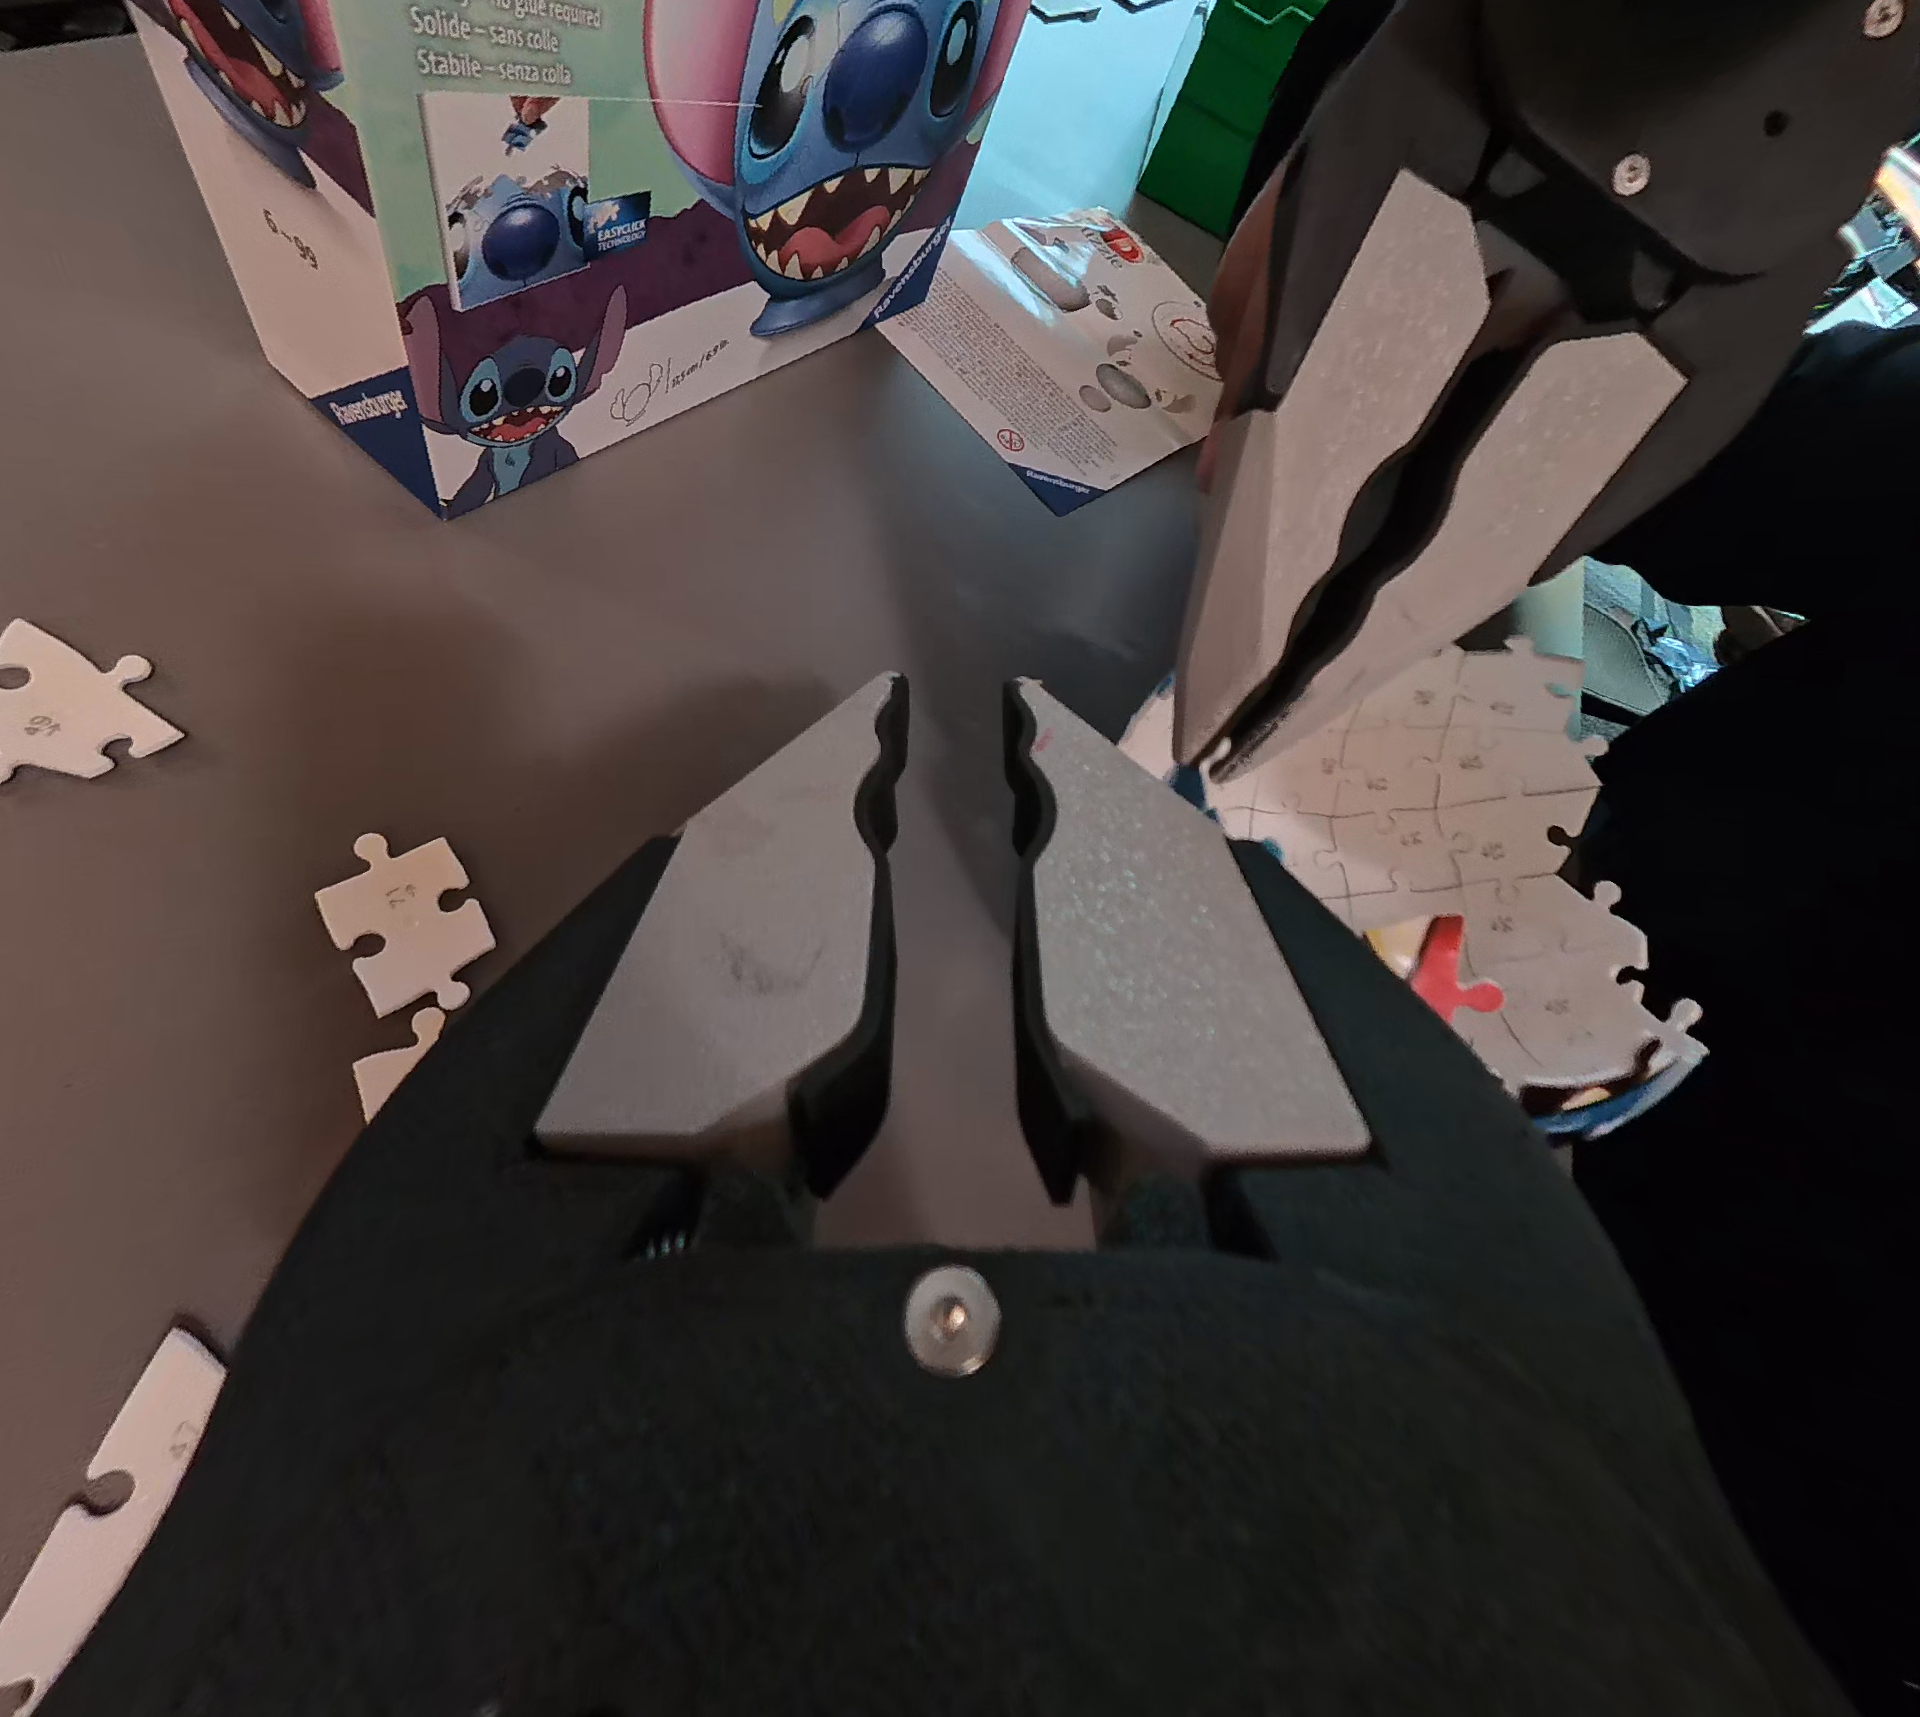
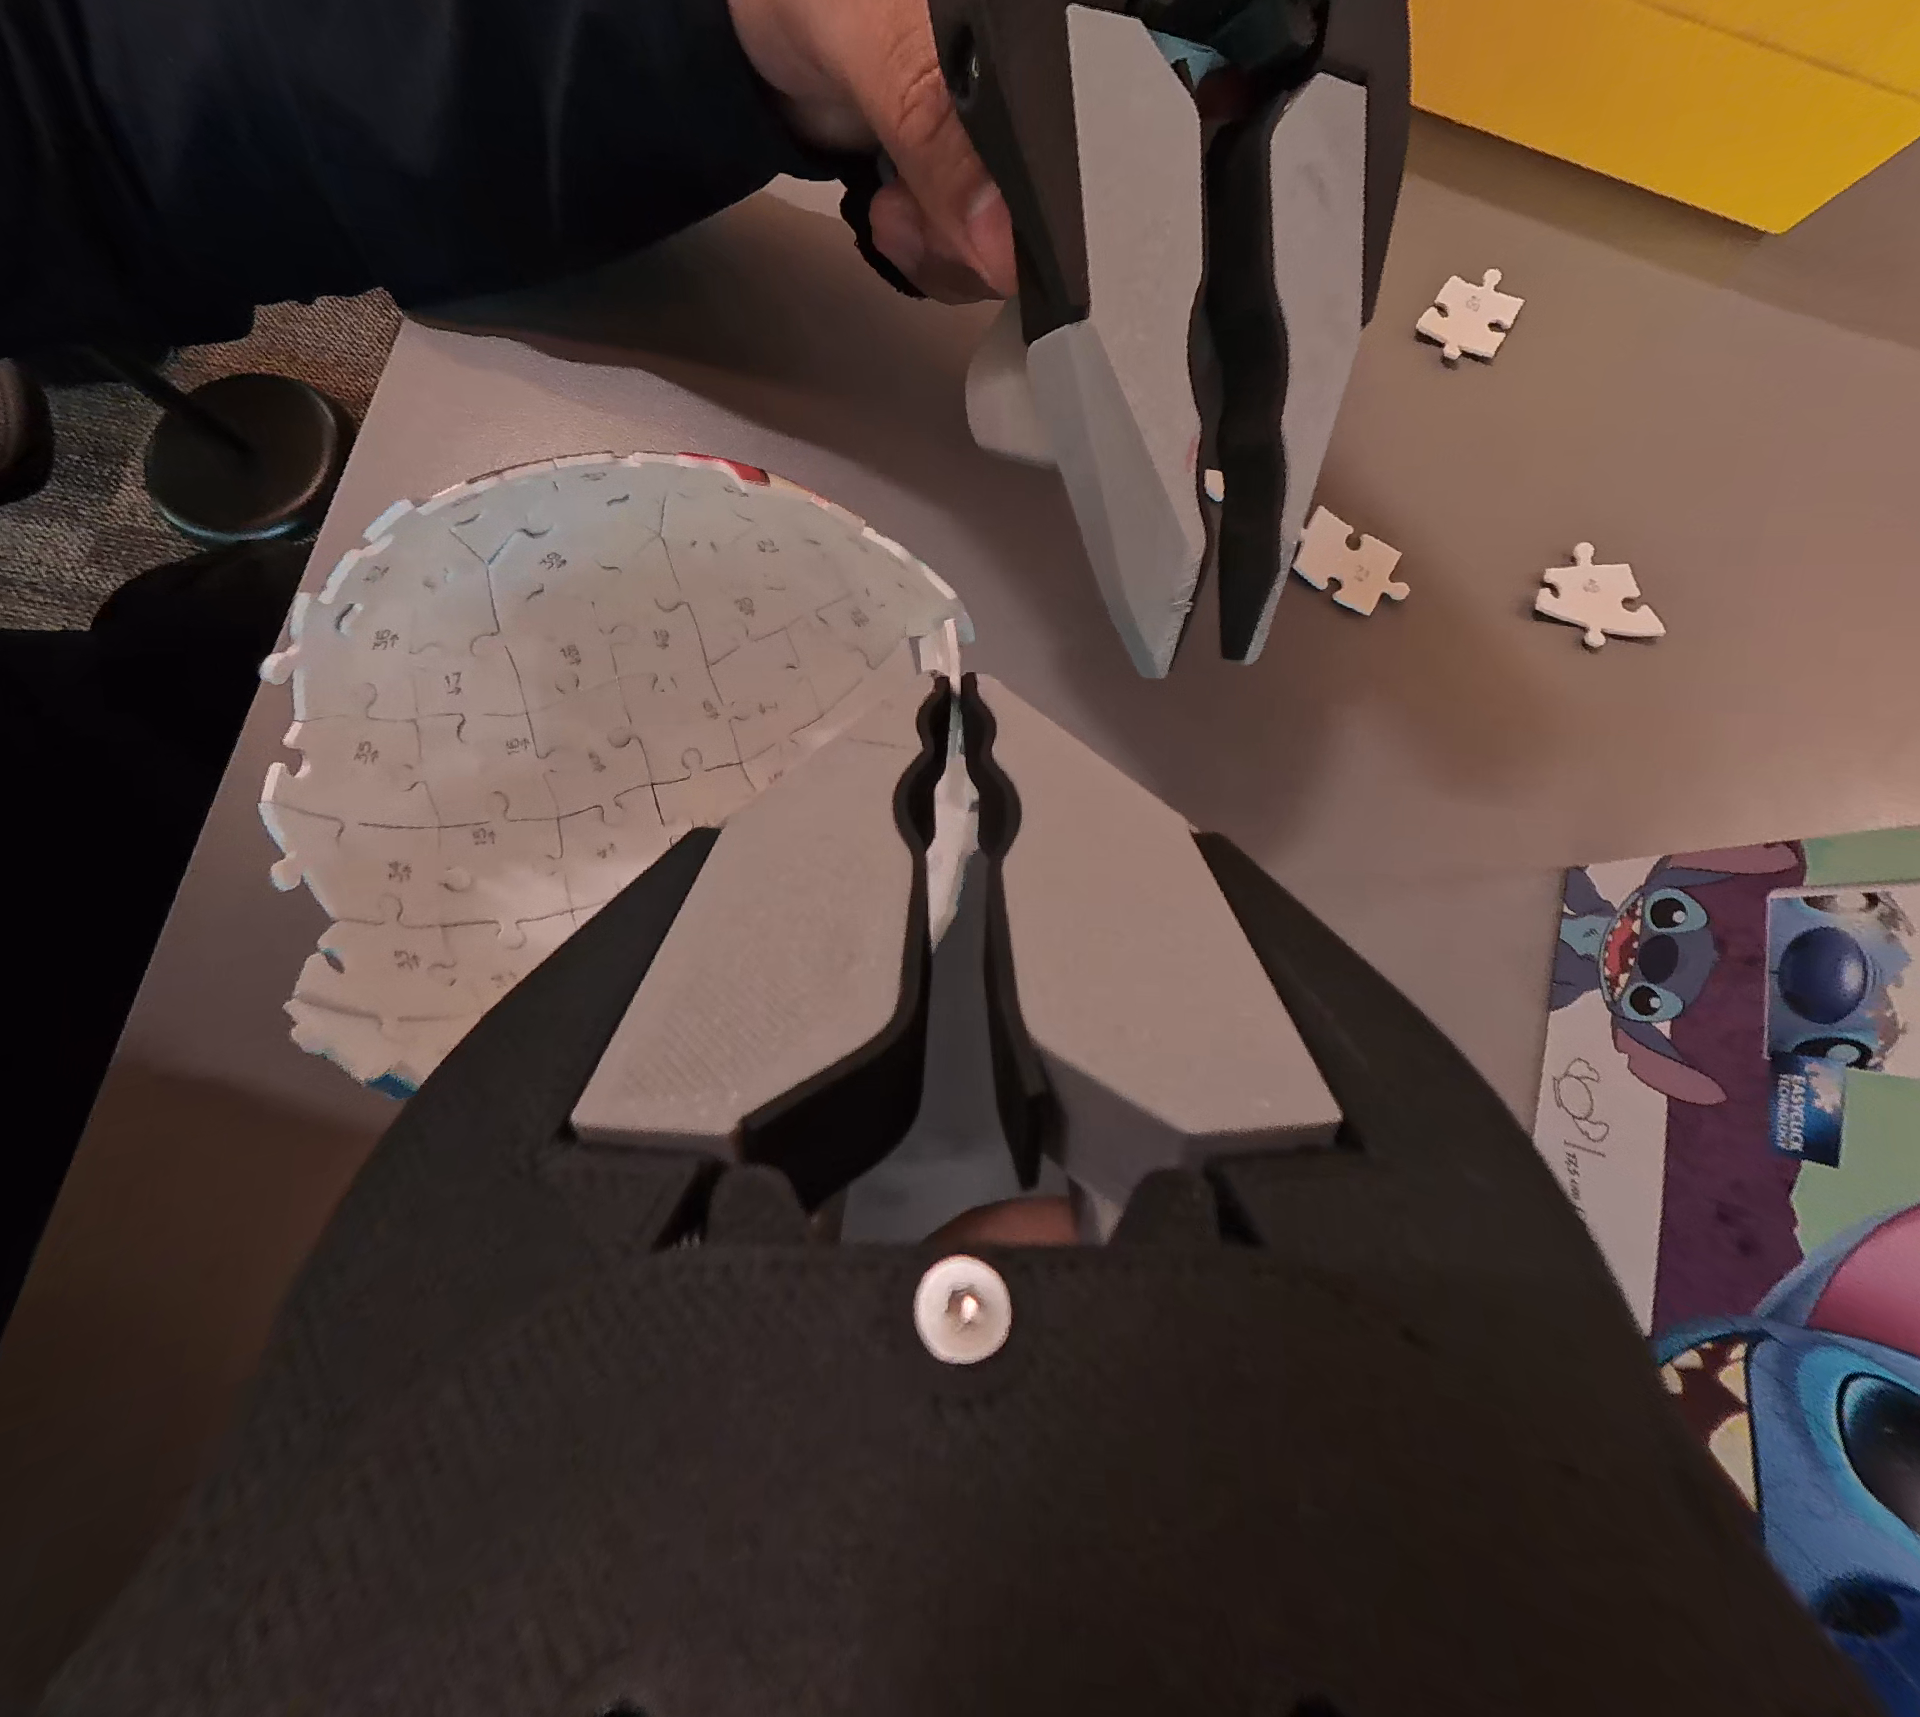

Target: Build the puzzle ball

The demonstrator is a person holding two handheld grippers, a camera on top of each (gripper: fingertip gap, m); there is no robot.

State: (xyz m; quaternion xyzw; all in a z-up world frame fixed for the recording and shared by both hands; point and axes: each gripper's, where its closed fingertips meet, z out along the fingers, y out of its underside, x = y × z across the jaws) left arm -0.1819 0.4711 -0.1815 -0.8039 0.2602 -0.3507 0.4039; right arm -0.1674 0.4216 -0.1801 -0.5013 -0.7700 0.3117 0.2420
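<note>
Closest to the lens, the right gripper [image 2: 958, 682] is pinching the rim of the half-built puzzle ball [image 2: 582, 711], a curved white shell of joined numbered pieces that is sitting near the corner of the grey table [image 2: 1091, 763]. Its coloured side is showing only at the edges. The left gripper [image 1: 954, 693] is hovering released and empty above the table. Loose pieces [image 1: 407, 924] are lying near it. The puzzle box [image 1: 582, 109] is standing upright behind, closed.

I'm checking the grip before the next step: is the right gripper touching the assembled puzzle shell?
Touching. In the right wrist view the right gripper is shut on the rim of the puzzle shell, with white edge visible between its tips.
</note>
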